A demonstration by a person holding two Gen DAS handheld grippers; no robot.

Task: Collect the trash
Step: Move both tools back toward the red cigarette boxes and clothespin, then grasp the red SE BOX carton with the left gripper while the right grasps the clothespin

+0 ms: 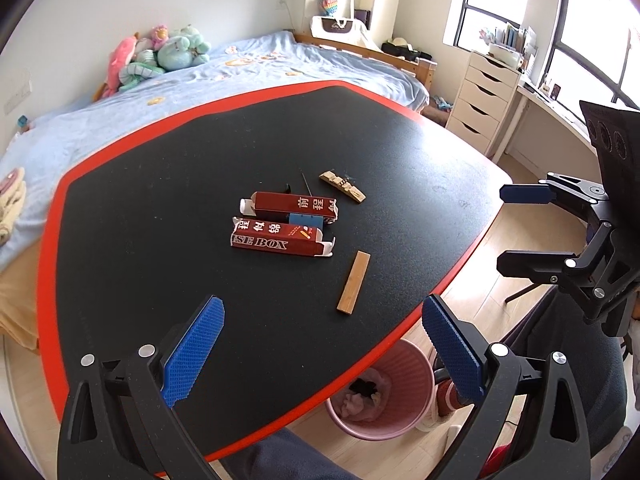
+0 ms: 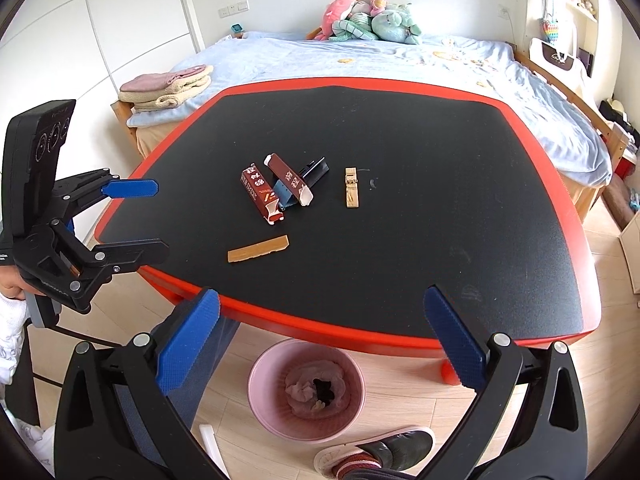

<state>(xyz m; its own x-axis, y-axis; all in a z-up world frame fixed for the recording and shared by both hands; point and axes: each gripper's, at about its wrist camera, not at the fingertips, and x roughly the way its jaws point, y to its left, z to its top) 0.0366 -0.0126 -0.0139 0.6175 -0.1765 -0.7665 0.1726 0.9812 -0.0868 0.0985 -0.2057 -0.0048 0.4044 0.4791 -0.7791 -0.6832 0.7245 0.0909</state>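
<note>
Your left gripper (image 1: 322, 322) sits at the bottom of the left wrist frame with its blue-padded fingers spread wide and nothing between them, hovering over the near edge of the black table (image 1: 160, 200) with the red rim. Your right gripper (image 2: 320, 316) is spread just as wide at the bottom of its own frame, also empty, and it hangs off the table's near edge, over the floor.

The trash lies in a loose cluster at the centre of both frames. Two dark red cardboard boxes (image 1: 280, 236) lie on their sides close together, end flaps open (one reads "SE BOX" in white). A small blue piece (image 1: 306, 220) shows between them, and a black piece (image 2: 314, 168) lies just behind the farther box in the right wrist view. A flat tan wooden strip (image 1: 354, 282) lies apart from the boxes, toward the lower centre of the frame. A pale, notched wooden piece (image 1: 342, 187) rests a little beyond the boxes, to the upper right in the left wrist view.

The pink wastebasket (image 2: 306, 392) stands on the wood floor below the table's near edge, at the bottom centre of the right wrist frame, with crumpled material already inside. A slippered foot (image 2: 384, 452) shows just beside it.
</note>
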